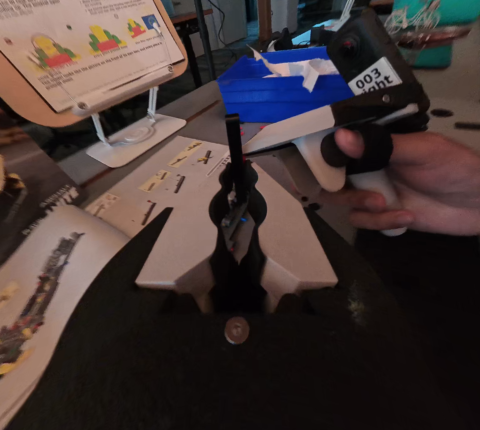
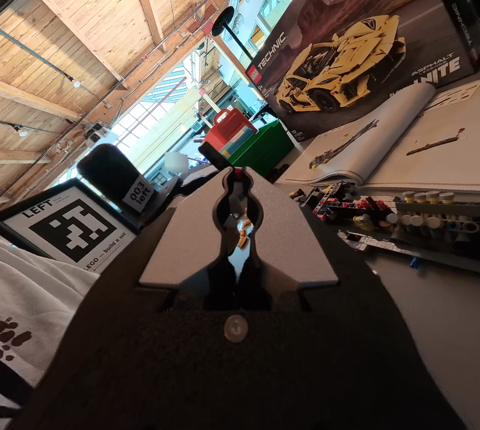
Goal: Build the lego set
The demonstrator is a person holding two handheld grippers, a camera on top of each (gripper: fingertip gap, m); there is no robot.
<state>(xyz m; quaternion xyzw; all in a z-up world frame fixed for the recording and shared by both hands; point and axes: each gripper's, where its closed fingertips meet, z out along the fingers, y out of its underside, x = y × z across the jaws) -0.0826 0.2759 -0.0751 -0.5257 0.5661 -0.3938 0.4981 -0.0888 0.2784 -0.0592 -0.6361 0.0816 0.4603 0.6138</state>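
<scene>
in the left wrist view we see our left hand-held gripper (image 1: pixel 237 171) closed around a long black lego beam (image 1: pixel 235 158), which stands nearly upright between the fingertips, its top end rising clear above them; lower in the gap sits a grey piece with small blue and red pins (image 1: pixel 232 225), though the blur keeps us from telling whether it is joined to the beam. off to the right a person's hand (image 1: pixel 415 184) grips the white handle of the right hand-held gripper (image 1: pixel 253 150), whose fingers reach in beside the beam. behind them a blue bin (image 1: pixel 272 95) with a torn strip of white paper sits on the counter (image 1: pixel 202 116), an instruction sheet on a white stand (image 1: pixel 85 28) leans at the left, and an open instruction booklet (image 1: pixel 161 184) lies flat beneath the grippers. in the right wrist view the right hand-held gripper (image 2: pixel 237 174) is nearly shut — a small red piece (image 2: pixel 238 172) is pinched at its tips. to the right, on the counter, we see a partly built lego assembly (image 2: pixel 389 217) of grey, black, red and yellow parts, the open booklet, a green bin (image 2: pixel 262 147), and the set's box (image 2: pixel 363 36) showing a yellow car.
</scene>
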